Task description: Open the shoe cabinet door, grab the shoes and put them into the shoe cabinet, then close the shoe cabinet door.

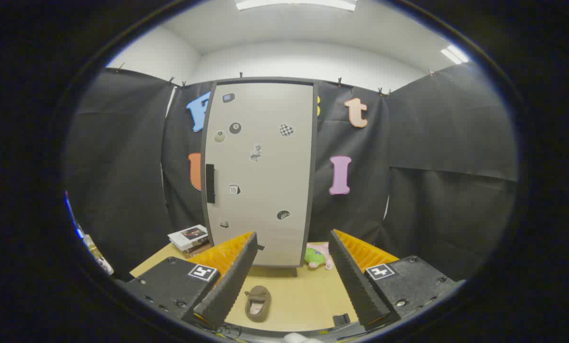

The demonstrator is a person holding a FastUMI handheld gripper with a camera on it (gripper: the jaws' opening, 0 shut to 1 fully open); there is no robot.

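Note:
A tall grey shoe cabinet [260, 171] with a dark frame stands at the back of the wooden table [303, 295]. Its door is closed, with small stickers on it and a dark handle [210, 183] at its left edge. A brown slipper [258, 303] lies on the table in front of the cabinet, between my fingers and below them. My gripper [291, 271] is open, held well back from the cabinet, with nothing between its fingers.
A stack of books [189, 237] lies left of the cabinet's base. A green and pink plush toy [318, 257] sits at the cabinet's right foot. Black cloth walls surround the table. A small dark object [341, 319] rests near the table's front edge.

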